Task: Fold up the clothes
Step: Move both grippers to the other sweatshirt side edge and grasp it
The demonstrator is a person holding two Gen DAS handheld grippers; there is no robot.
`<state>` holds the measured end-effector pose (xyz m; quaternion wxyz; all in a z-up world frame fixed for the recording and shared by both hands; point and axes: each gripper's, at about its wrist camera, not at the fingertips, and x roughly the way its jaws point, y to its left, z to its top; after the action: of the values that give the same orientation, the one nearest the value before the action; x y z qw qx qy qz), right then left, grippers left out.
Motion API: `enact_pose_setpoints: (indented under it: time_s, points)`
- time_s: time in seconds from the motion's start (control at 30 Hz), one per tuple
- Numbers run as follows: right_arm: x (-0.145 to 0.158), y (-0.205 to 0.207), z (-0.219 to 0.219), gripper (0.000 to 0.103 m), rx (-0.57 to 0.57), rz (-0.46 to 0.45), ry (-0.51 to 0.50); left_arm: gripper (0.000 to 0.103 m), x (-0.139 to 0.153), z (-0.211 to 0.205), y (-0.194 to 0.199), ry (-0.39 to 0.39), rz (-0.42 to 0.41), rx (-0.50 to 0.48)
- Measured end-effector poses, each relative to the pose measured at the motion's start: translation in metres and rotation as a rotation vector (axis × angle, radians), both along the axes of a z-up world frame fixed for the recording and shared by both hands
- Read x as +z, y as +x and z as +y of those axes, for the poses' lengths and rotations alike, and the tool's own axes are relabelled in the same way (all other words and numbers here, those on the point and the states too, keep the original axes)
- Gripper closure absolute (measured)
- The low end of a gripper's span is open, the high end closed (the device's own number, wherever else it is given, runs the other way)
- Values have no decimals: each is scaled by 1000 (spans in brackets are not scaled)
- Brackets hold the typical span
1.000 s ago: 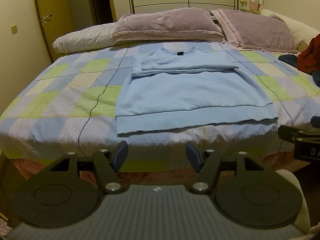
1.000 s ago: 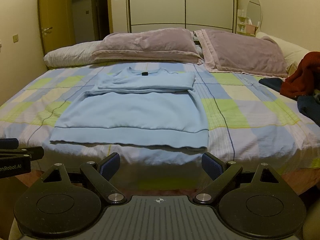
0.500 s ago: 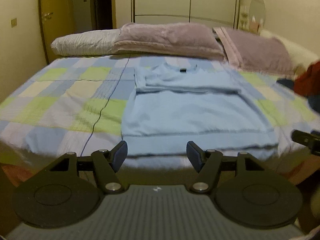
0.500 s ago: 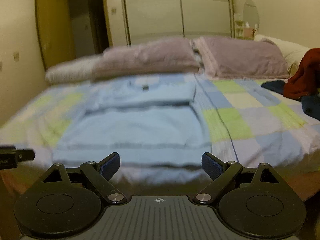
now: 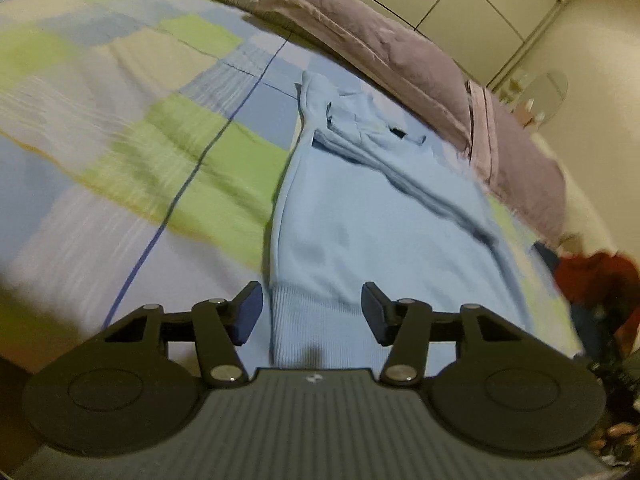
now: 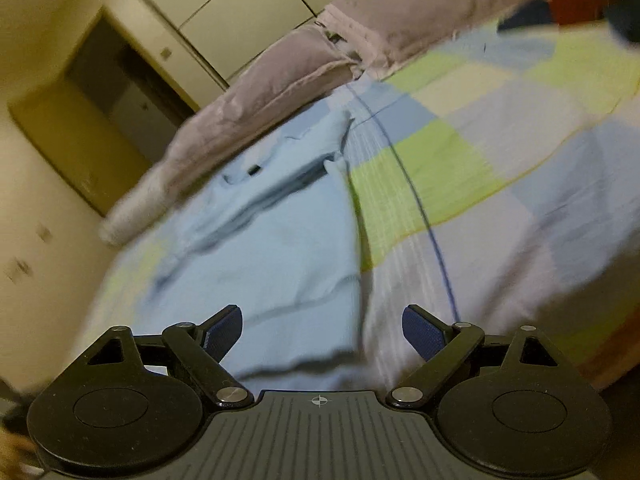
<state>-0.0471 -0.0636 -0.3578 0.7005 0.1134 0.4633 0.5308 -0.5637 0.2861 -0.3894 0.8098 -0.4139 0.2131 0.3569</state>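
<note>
Left gripper, jaws spread and just narrowing, straddles the left corner of the ribbed hem of the light-blue sweatshirt; the cloth lies between the pads but is not yet pinched. Right gripper, jaws wider apart and likewise just closing, frames the hem's right corner, also without contact. A second ago both grippers hung back off the foot of the bed with the whole garment in view; they have since swung in low over the near hem, which suggests that the bottom-to-collar fold is about to begin. Both views are tilted, opposite ways, each tool pointing downward at the cloth. The sweatshirt lies flat on the checked bedspread, sleeves already folded across the chest, collar toward the mauve pillows.
</note>
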Motion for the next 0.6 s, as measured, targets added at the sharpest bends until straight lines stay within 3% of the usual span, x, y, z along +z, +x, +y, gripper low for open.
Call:
enact_pose_setpoints:
  time_s: [0.03, 0.13, 0.23, 0.33, 0.6]
  points:
    - [-4, 12, 4, 33, 1, 49, 20, 54, -5, 12, 2, -18, -17, 7]
    - [-18, 50, 17, 33, -32, 185, 23, 55, -22, 48, 6, -73, -58, 51]
    - [-27, 76, 33, 35, -29, 212, 4, 55, -34, 74, 6, -108, -130, 64]
    - [-37, 94, 47, 53, -5, 263, -9, 55, -40, 87, 7, -144, -173, 44]
    - [-43, 101, 65, 53, 118, 303, -33, 56, -54, 91, 12, -268, -266, -123]
